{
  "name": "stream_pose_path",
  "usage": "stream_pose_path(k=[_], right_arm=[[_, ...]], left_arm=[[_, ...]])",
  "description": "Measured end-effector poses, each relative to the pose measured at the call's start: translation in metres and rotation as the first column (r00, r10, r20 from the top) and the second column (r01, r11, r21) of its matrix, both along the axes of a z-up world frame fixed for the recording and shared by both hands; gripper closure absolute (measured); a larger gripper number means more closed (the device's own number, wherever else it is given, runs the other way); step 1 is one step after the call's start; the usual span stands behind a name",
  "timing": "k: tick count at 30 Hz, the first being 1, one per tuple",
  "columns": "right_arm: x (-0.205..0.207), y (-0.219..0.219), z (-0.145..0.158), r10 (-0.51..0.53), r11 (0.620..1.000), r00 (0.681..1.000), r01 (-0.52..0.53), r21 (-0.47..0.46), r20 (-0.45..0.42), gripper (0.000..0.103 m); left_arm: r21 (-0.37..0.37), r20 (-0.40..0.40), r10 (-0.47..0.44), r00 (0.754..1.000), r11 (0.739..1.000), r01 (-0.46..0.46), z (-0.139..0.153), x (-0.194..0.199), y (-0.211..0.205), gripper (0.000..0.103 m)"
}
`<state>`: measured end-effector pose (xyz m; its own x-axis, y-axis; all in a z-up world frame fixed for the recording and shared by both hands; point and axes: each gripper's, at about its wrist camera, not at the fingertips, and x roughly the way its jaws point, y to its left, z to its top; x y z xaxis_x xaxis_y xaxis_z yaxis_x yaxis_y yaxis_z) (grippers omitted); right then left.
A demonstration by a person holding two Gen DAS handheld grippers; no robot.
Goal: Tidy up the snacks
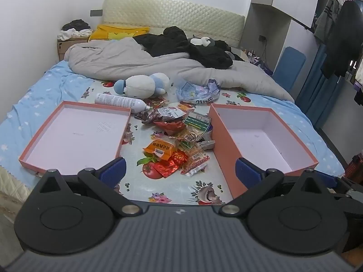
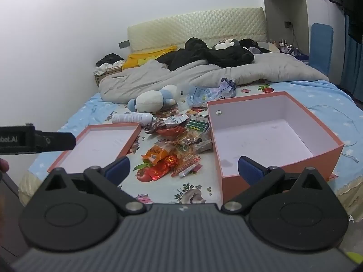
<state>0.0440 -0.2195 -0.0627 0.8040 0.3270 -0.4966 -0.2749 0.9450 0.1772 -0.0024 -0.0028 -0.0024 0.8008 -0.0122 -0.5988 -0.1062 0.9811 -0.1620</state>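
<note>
Both claws hover over the foot of the bed, nothing between the fingers. Left claw (image 1: pixel 179 171): blue pads spread wide, empty. Right claw (image 2: pixel 182 168): same, pads wide apart, empty. The left unit's black body pokes into the right wrist view at the left edge. Snack pile (image 1: pixel 179 140) sits on the fruit-print mat (image 1: pixel 168 188) in the middle of the bed, between the two pink boxes. Shallow pink lid (image 1: pixel 74 133) lies to the left of the pile, open side up, white inside, nothing in it. Deep pink box (image 1: pixel 263 140) is to the right, also open and holding nothing; its near-left wall touches the edge of the pile. In the pile: orange packet (image 1: pixel 160 148) near the front, red foil wrapper (image 1: pixel 171 166) just in front of it, long clear-wrapped stick snack (image 1: pixel 195 164) to the right of the red foil, green-and-white packet (image 1: pixel 197 122) leaning by the deep box's corner, dark red bags further back. White spray bottle (image 1: pixel 120 102) lies on its side behind the lid, nozzle pointing at the pile. Blue-and-white plush toy (image 1: pixel 141 86) lies just behind the bottle. Crumpled clear plastic bag (image 1: pixel 197 90) is to the right of the plush. Grey duvet (image 1: pixel 140 61) bunched across the upper bed with black clothing (image 1: pixel 188 45) on top. Blue star-print sheet (image 1: pixel 34 97) shows around the mat.
</note>
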Motion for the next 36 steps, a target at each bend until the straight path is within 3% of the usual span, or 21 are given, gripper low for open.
stream_pose_path(k=[36], right_arm=[[0.006, -0.004, -0.006, -0.017, 1.0, 0.999, 0.017, 0.014, -0.042, 0.0]], left_arm=[[0.021, 0.001, -0.032, 0.999, 0.999, 0.032, -0.003, 0.017, -0.003, 0.0]])
